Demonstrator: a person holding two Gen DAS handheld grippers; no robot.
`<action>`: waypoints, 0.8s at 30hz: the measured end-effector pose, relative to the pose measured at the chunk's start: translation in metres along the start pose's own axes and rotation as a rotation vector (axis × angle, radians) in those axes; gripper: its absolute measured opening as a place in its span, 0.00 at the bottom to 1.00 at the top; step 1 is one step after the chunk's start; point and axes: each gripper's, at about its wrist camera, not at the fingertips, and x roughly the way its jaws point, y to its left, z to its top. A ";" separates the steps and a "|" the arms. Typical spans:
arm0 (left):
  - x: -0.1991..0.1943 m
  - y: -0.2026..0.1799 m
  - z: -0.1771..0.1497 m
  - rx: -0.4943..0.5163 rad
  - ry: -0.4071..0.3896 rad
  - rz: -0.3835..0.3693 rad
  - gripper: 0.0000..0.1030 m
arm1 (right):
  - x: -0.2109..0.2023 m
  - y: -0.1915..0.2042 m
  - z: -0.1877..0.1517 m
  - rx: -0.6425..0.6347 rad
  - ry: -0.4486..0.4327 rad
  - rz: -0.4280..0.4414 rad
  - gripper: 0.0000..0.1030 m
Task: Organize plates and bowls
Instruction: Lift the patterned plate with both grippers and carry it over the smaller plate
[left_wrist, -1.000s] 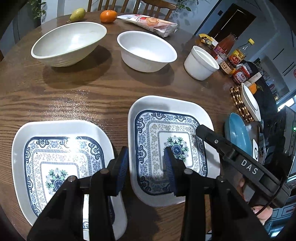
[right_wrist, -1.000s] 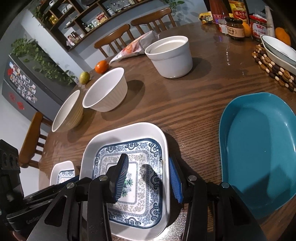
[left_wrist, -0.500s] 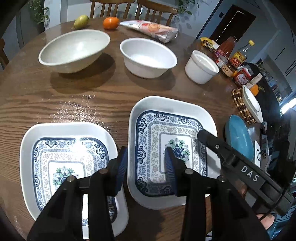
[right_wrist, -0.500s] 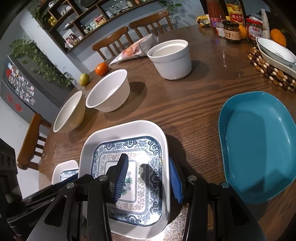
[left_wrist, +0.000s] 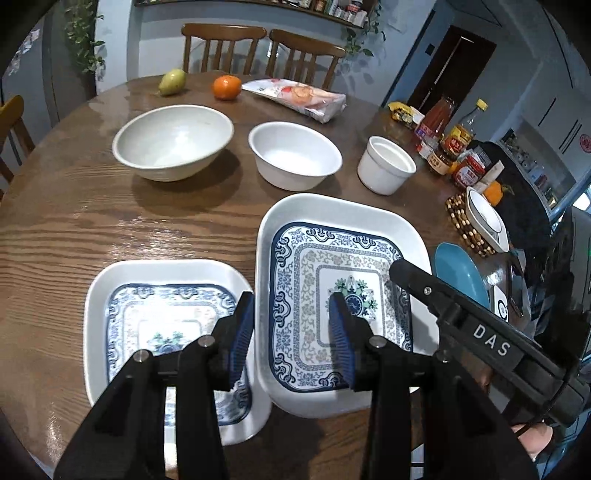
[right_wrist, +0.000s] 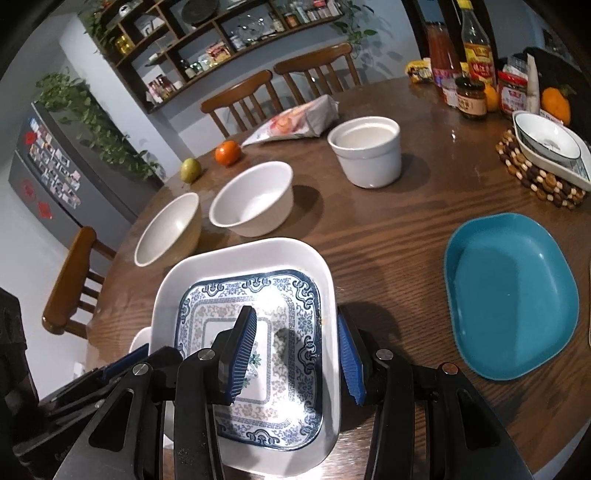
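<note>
My left gripper (left_wrist: 291, 336) and right gripper (right_wrist: 295, 350) each pinch a side rim of the big patterned plate (left_wrist: 332, 206), which looks raised, its corner over the small patterned plate (left_wrist: 147, 269). Nothing's stacked yet: the blue plate (right_wrist: 509, 295) and three white bowls (left_wrist: 173, 136) sit apart. My fingers hide the big plate's near edge.

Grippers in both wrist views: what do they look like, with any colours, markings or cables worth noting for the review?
Both are black, angular, two-finger tools. The left gripper and right gripper have ribbed blue pads and silver screw heads at the finger joints. In the left wrist view the right gripper's body carries white "DAS" lettering, and a thin black cable runs beneath it.
</note>
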 end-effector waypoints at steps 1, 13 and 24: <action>-0.002 0.003 0.000 -0.004 -0.007 0.007 0.37 | 0.000 0.004 -0.001 -0.008 0.001 0.003 0.45; -0.028 0.038 -0.008 -0.068 -0.049 0.028 0.39 | 0.006 0.047 -0.010 -0.070 0.023 0.041 0.45; -0.045 0.070 -0.020 -0.120 -0.079 0.035 0.39 | 0.012 0.078 -0.020 -0.117 0.042 0.071 0.45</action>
